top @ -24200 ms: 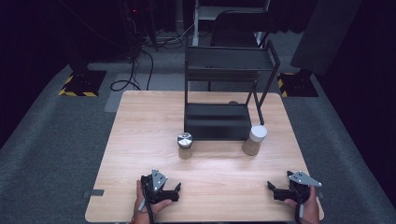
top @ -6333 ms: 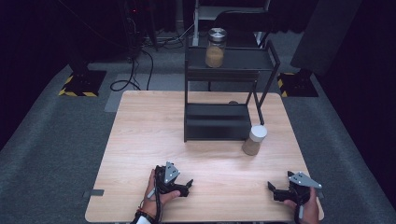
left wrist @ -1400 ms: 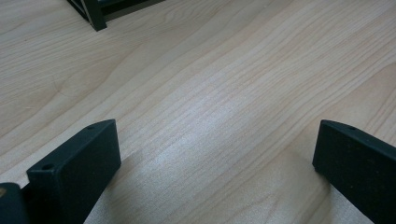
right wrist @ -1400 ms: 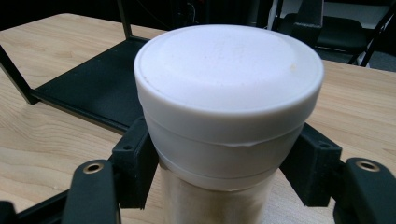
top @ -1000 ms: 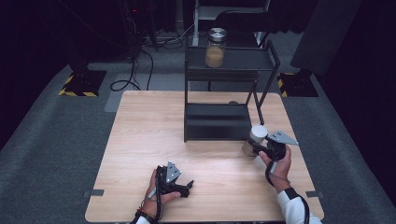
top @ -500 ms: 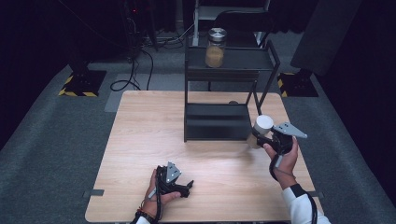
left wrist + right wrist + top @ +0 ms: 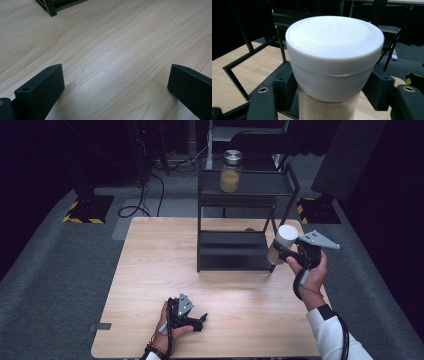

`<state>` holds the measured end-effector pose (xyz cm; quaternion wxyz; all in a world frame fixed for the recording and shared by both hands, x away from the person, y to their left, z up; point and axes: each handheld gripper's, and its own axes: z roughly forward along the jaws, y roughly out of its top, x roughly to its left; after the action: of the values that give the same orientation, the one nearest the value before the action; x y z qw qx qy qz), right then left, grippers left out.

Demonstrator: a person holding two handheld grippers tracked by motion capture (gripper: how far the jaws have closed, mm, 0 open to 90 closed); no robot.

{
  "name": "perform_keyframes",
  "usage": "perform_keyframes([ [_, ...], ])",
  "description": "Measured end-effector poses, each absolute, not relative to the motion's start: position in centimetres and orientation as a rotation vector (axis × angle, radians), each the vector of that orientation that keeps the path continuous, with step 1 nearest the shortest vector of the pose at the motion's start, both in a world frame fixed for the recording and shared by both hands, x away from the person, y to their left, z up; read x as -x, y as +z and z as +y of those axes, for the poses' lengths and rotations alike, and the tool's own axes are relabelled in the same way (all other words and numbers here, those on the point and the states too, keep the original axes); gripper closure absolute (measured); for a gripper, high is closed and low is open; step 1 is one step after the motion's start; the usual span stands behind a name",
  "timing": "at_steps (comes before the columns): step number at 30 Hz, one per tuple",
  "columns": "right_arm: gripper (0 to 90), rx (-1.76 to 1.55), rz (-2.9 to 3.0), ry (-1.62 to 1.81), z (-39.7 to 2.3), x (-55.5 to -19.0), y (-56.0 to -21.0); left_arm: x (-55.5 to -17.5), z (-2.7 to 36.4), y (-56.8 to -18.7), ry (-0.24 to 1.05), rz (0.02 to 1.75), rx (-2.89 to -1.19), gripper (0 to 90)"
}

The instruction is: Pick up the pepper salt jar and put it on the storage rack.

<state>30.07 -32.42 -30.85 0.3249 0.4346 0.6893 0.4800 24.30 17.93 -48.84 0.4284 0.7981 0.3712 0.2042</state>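
A: What am I looking at, biggest first?

B: A wooden bench (image 7: 150, 270) with a black shelf rack (image 7: 235, 255) at its far edge; one jar (image 7: 230, 170) sits on the top shelf.

A: What just changed?

B: My right hand-held gripper (image 7: 285, 254), clamped on the white-lidded jar (image 7: 281, 244), has lifted it off the bench beside the rack. I judge it is headed for a shelf. My left hand-held gripper (image 7: 199, 321) rests on the bench, jaws apart.

A: Any writing?

B: Faint embossing on the lid (image 7: 332, 37), unreadable.

Right claw (image 7: 281, 251) raised, jaws clamped, forearm angled up from lower right; left claw (image 7: 200, 320) low, apparently resting, jaws spread wide.
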Motion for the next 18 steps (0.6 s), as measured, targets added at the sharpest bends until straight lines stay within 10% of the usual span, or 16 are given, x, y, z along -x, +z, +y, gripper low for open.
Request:
perform_keyframes([
  [18,34.5,-1.104,1.758,1.288,-31.0,-31.3,-23.8,-24.3,17.9,-48.8,0.507,0.926,-1.992,0.7],
])
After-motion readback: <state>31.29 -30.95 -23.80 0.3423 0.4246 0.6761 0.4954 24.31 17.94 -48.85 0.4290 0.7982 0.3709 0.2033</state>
